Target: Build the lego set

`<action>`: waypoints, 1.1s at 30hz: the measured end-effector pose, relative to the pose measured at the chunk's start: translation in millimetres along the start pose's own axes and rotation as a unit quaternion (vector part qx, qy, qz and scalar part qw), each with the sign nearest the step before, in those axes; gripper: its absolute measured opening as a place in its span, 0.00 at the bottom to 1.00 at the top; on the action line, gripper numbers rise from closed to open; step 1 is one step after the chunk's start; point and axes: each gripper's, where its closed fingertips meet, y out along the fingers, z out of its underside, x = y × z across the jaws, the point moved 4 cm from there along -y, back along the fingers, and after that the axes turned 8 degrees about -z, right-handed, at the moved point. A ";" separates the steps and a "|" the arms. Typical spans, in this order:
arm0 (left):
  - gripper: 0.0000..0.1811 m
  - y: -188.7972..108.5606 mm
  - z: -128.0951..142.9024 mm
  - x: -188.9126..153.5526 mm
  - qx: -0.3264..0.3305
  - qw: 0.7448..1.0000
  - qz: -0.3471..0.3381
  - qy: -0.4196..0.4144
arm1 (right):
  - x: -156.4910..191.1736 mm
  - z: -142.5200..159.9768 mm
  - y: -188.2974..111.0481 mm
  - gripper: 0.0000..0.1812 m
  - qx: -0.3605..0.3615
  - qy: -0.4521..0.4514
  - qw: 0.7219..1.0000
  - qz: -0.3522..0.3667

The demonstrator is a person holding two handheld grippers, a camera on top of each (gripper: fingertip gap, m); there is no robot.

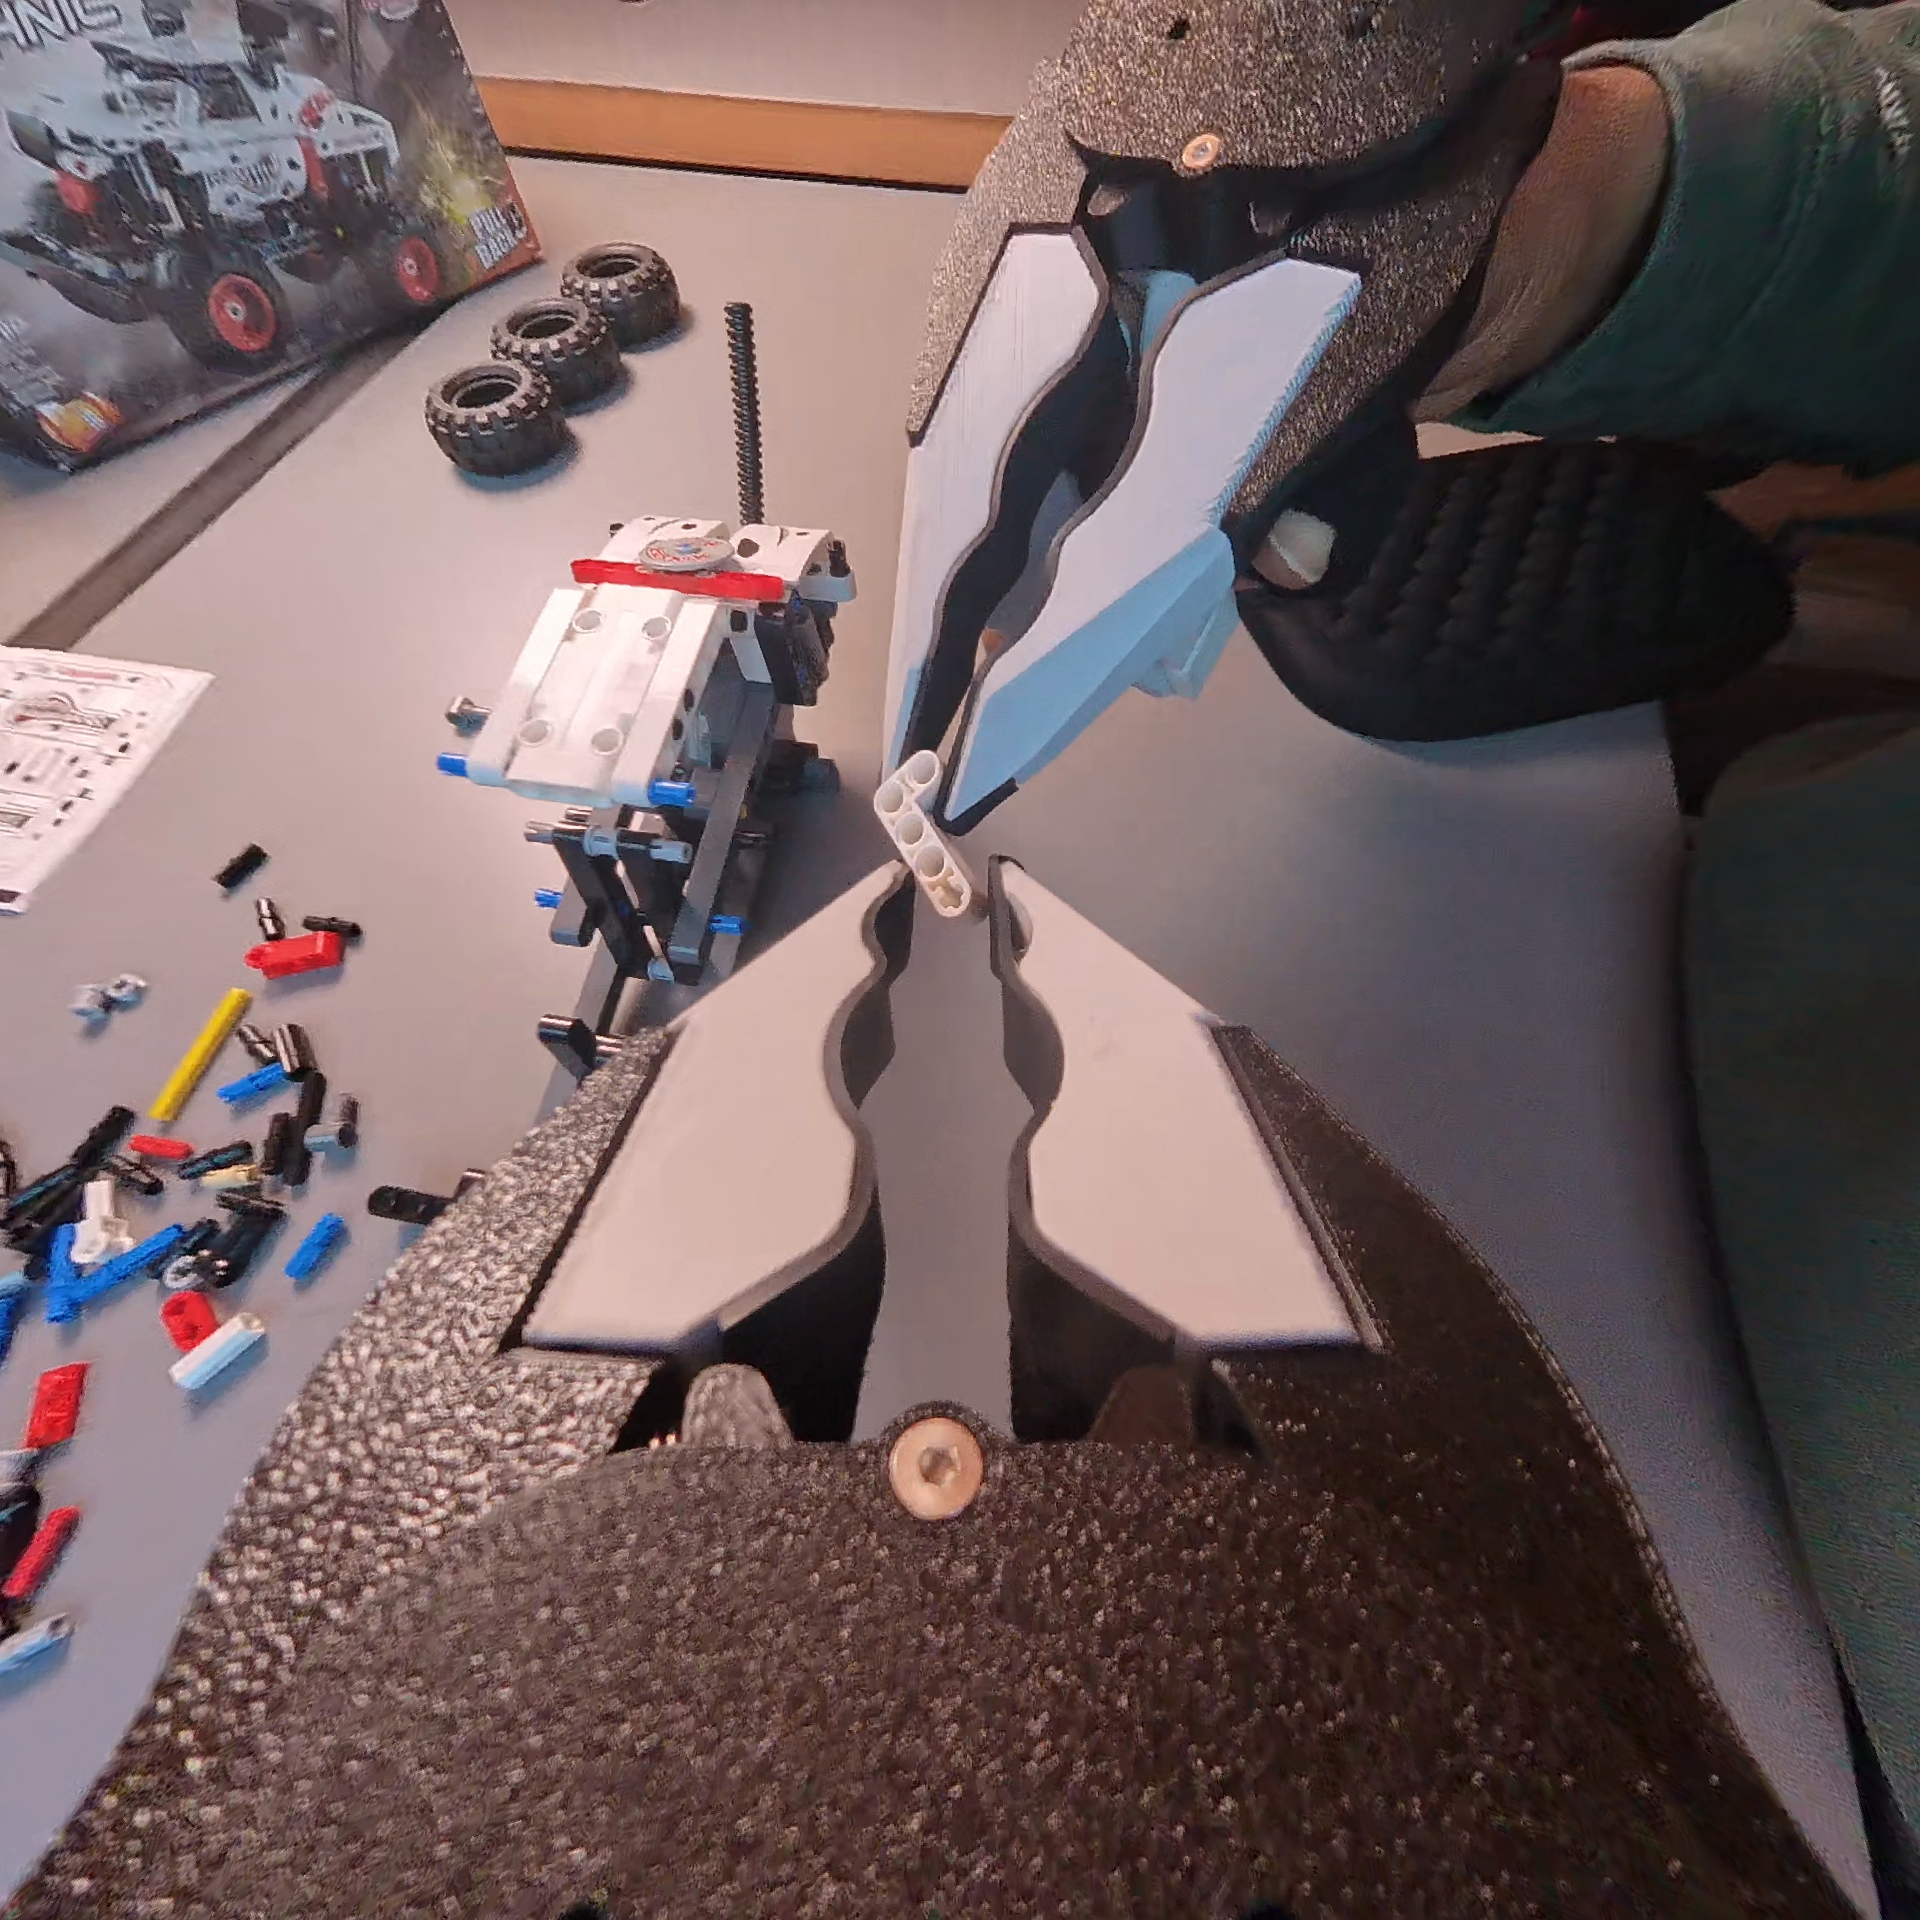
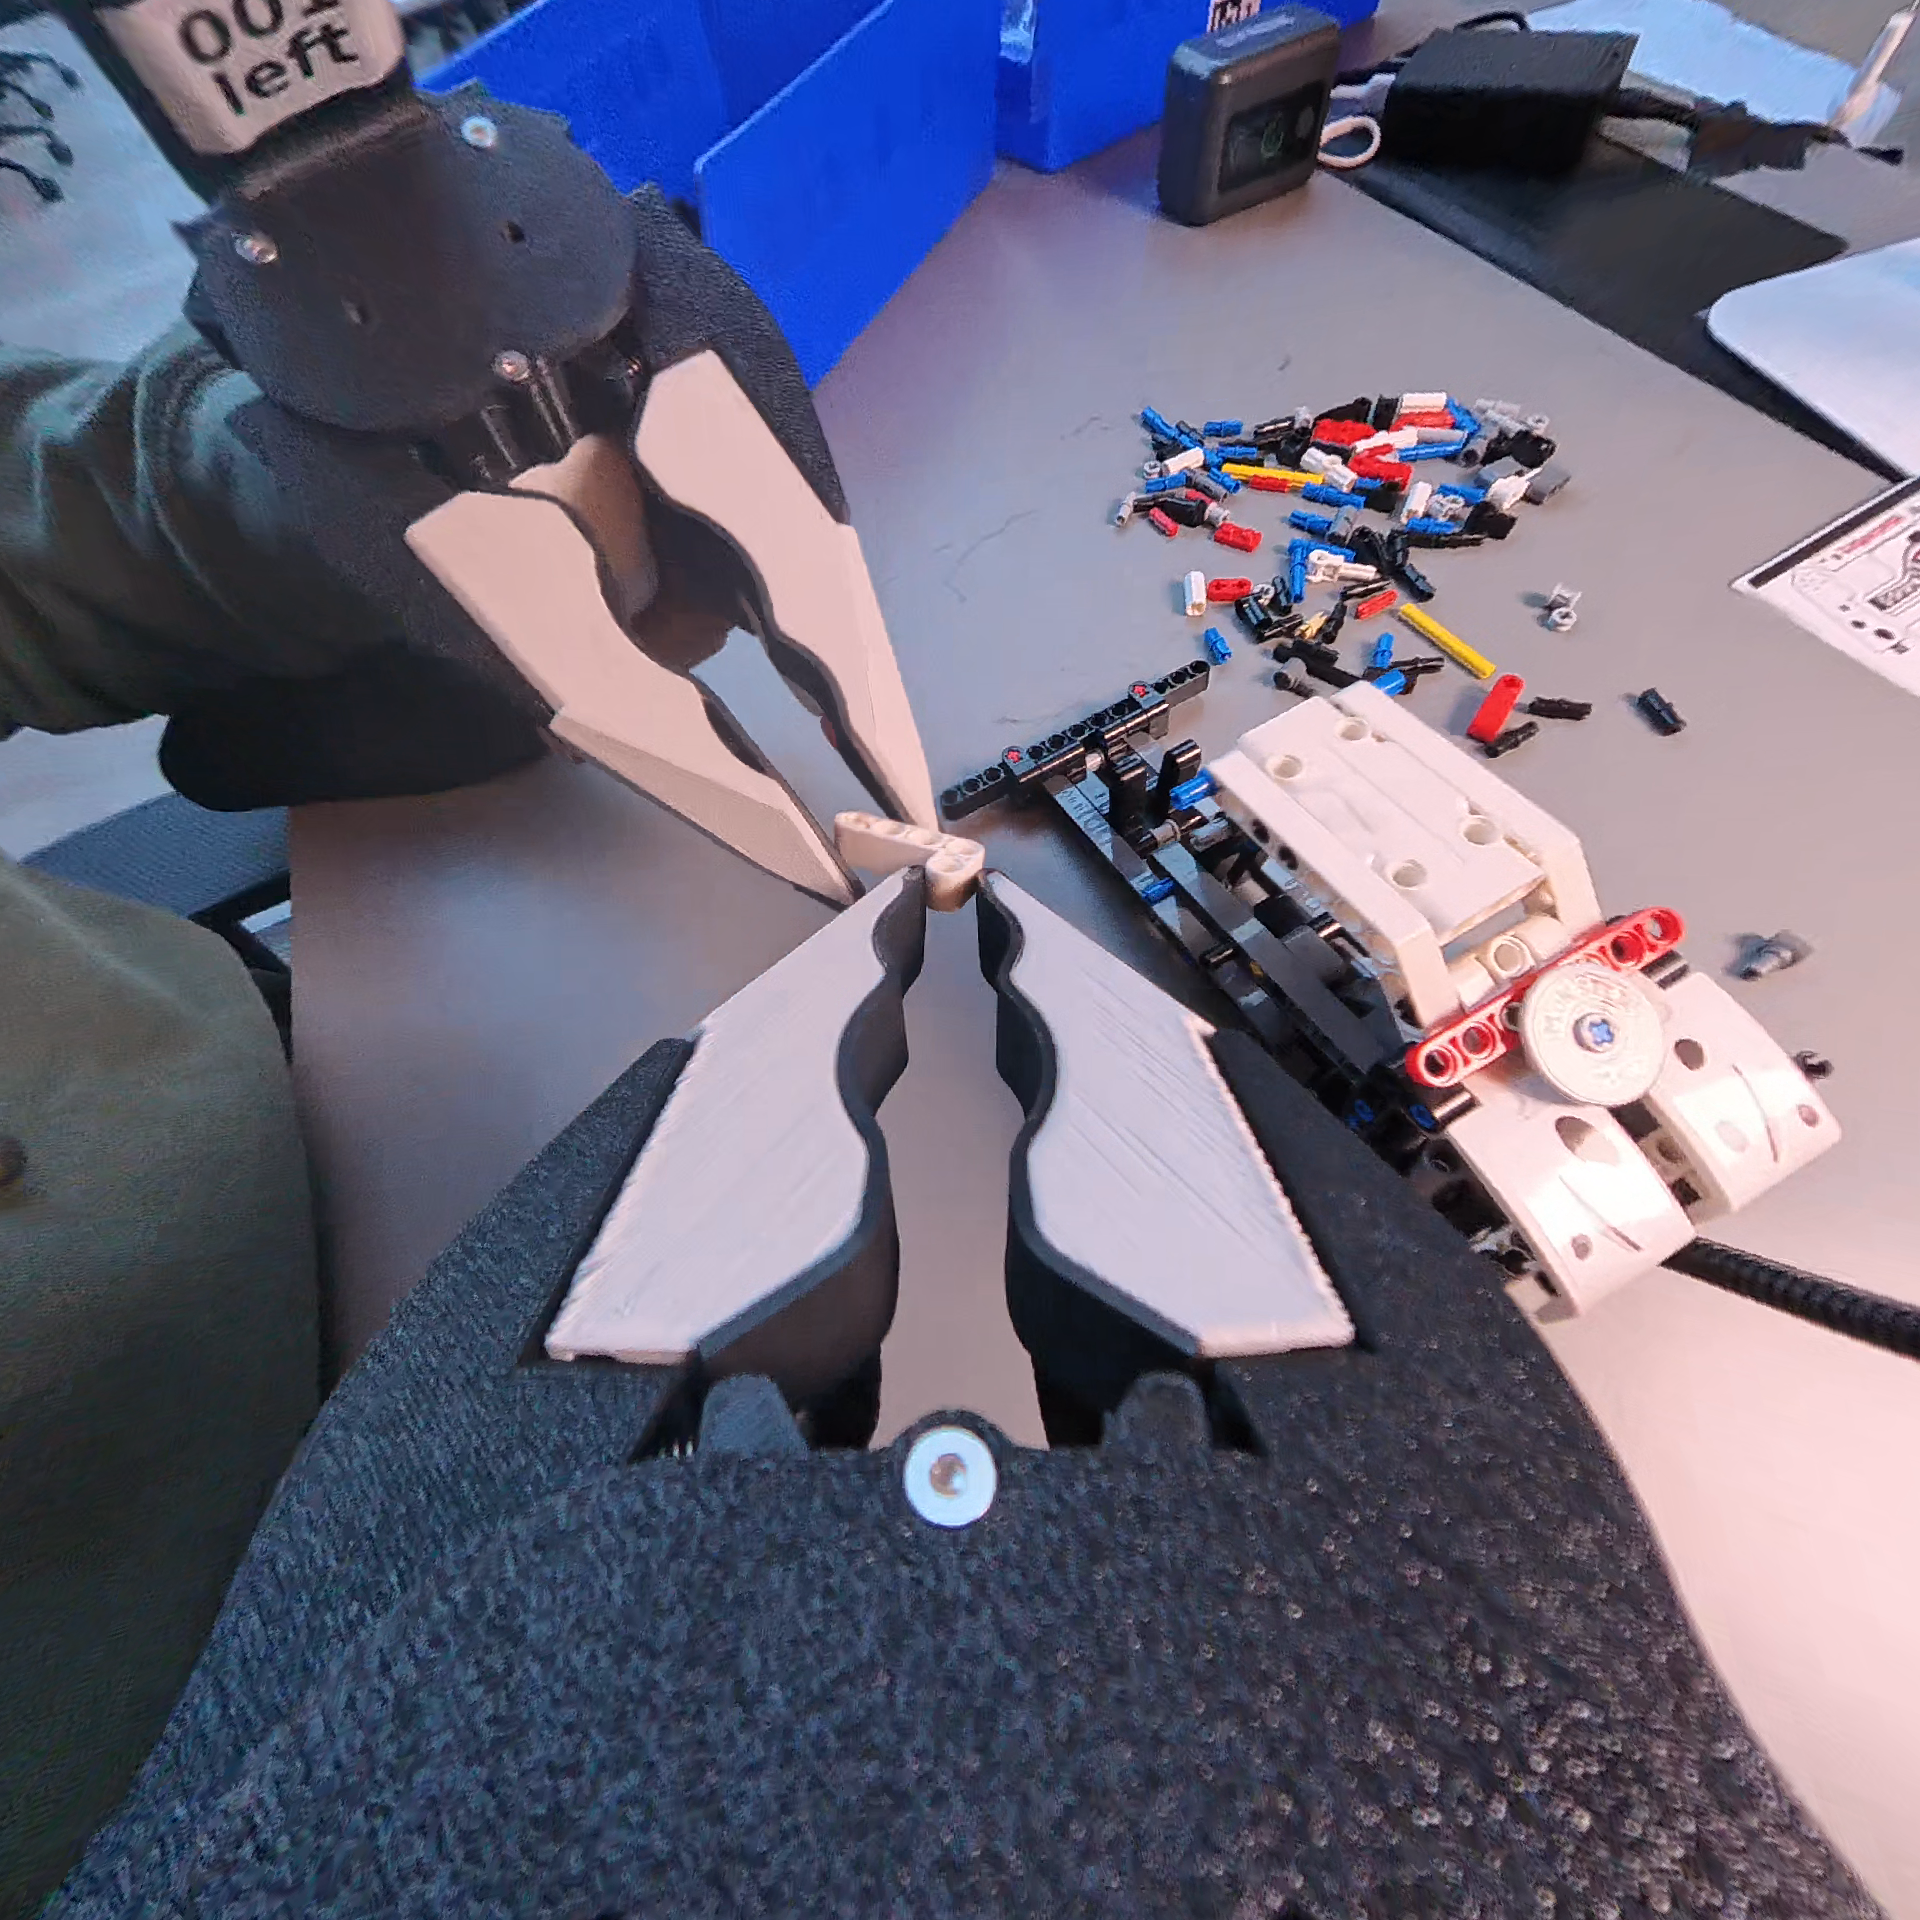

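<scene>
Above the grey table [image 1: 1351, 935], the left gripper [image 1: 948, 878] and right gripper [image 2: 951, 894] both pinch one white L-shaped beam [image 1: 916, 831] beside the half-built truck [image 1: 665, 727].

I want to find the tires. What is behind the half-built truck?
Behind the half-built truck lie three black tires and the box. A black rod runs back; its near end is hidden.

White L-shaped beam [image 1: 920, 847]; pale grey fingers [image 1: 727, 1132] in speckled black housing; white, black truck chassis [image 2: 1382, 935], red beam [image 2: 1538, 992] at four o'clock; blue bins [image 2: 842, 177] at twelve.
</scene>
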 end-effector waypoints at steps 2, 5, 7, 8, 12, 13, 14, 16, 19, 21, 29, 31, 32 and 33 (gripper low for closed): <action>0.07 -1.0 0.1 -0.7 0.001 1.000 -0.010 0.016 | 0.6 0.5 0.6 0.05 0.004 0.006 1.000 -0.004; 0.07 -3.1 0.6 0.7 -0.010 0.999 0.022 -0.026 | 2.7 0.1 0.5 0.06 -0.008 -0.018 1.000 -0.009; 0.05 -7.4 -1.0 3.0 -0.032 0.993 0.069 -0.087 | 5.9 -2.6 -2.4 0.06 -0.036 -0.041 0.998 -0.025; 0.04 -11.1 -3.2 2.9 -0.049 0.986 0.102 -0.120 | 10.7 -5.0 -4.5 0.10 -0.057 -0.059 0.996 -0.041; 0.04 -25.7 -12.8 -2.5 -0.101 0.937 0.240 -0.231 | 26.8 -8.3 -9.3 0.13 -0.098 -0.141 0.983 -0.070; 0.04 -27.6 -14.8 -3.5 -0.110 0.926 0.263 -0.248 | 28.6 -8.0 -9.4 0.14 -0.099 -0.160 0.980 -0.070; 0.04 -28.4 -15.7 -4.6 -0.114 0.916 0.281 -0.261 | 28.6 -8.7 -9.8 0.15 -0.102 -0.170 0.978 -0.069; 0.04 -30.0 -17.7 -6.6 -0.121 0.899 0.312 -0.282 | 24.8 -13.5 -13.8 0.15 -0.119 -0.169 0.976 -0.071; 0.04 -30.8 -20.3 -7.1 -0.133 0.877 0.341 -0.313 | 21.5 -19.0 -20.3 0.13 -0.132 -0.168 0.973 -0.088; 0.04 -29.9 -21.3 -6.9 -0.138 0.865 0.354 -0.329 | 21.8 -21.2 -18.9 0.11 -0.131 -0.173 0.972 -0.093; 0.04 -30.1 -23.3 2.2 -0.167 0.829 0.369 -0.386 | 19.0 -30.1 -16.7 0.00 -0.168 -0.139 0.969 -0.120; 0.04 -32.2 -24.5 6.1 -0.178 0.824 0.368 -0.392 | 18.0 -31.4 -19.5 0.08 -0.175 -0.146 0.967 -0.110; 0.04 -32.9 -24.9 7.5 -0.183 0.824 0.366 -0.392 | 20.7 -32.5 -20.5 0.11 -0.179 -0.148 0.966 -0.114; 0.04 -33.3 -25.2 7.9 -0.188 0.824 0.365 -0.390 | 23.5 -34.3 -20.3 0.14 -0.182 -0.146 0.965 -0.115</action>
